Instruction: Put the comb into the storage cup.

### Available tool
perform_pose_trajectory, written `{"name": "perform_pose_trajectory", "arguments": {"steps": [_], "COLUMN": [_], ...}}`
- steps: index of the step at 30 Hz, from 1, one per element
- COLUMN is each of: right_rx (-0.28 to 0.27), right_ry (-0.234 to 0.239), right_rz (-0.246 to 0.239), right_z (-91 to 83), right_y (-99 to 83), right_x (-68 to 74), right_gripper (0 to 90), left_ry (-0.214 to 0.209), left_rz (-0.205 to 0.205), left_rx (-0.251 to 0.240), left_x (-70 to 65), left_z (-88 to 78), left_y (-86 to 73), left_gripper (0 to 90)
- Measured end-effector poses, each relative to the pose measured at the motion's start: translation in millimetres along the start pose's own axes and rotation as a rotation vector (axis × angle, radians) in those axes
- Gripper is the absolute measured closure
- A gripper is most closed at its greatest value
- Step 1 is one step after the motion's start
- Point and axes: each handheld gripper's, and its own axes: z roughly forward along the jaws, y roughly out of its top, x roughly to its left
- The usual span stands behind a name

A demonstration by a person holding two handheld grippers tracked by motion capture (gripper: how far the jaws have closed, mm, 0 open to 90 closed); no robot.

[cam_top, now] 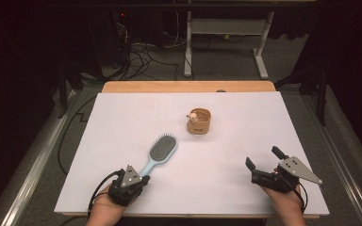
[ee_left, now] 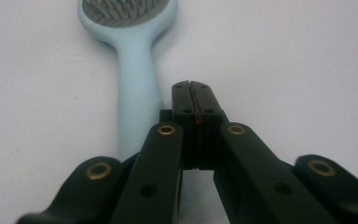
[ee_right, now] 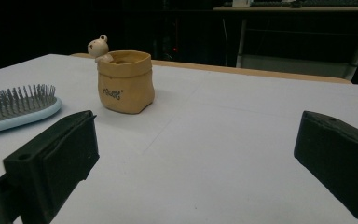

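A white table (cam_top: 245, 188) fills the middle of the high view, with a strip of wood edging at its far side.

The right gripper (cam_top: 263, 159) rests near the table's front right corner, held by a hand that comes in from the bottom edge. Its jaws stand wide apart with nothing between them; in the right gripper view they frame bare tabletop.

The left gripper (cam_top: 143, 179) sits near the front left, also held by a hand. Its jaws are pressed together and hold nothing. In the left gripper view its tips lie just beside the brush handle, on the handle's right, not around it.

The brush (cam_top: 159, 153) is pale blue and lies flat, left of centre, bristles up. Its head points away toward the far right and its handle end reaches the left gripper.

A small tan pot (cam_top: 199, 121) stands upright past the table's middle, well apart from both grippers. A tiny cream figure (cam_top: 193, 115) perches on its rim.
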Motion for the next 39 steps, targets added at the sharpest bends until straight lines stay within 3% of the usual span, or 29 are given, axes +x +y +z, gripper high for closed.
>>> {"name": "perform_pose_trajectory", "arguments": {"steps": [5, 20, 26, 33, 39], "right_rx": [0.0, -0.005, -0.005, -0.005, -0.006], "right_ry": [-0.001, -0.001, -0.001, 0.001, 0.002], "right_rz": [0.0, -0.001, -0.001, -0.001, 0.001], "right_z": [-0.1, -0.6, -0.6, -0.5, -0.5], "right_y": [0.0, 0.6, 0.7, 0.7, 0.8], "right_x": [-0.3, -0.4, -0.5, -0.3, -0.3], "right_gripper": [0.3, 0.4, 0.4, 0.4, 0.4], "left_ry": [-0.015, -0.008, 0.013, 0.019, 0.018], "left_rz": [-0.035, -0.119, -0.129, -0.155, -0.181], "left_rx": [-0.068, -0.167, -0.194, -0.292, -0.313], "left_x": [9.1, 36.3, 39.0, 43.6, 46.1], "left_z": [-7.1, -22.2, -24.1, -28.9, -30.5], "left_y": [-3.3, -13.8, -15.2, -17.4, -18.0], "left_gripper": [87.4, 56.0, 44.4, 24.2, 18.5]}}
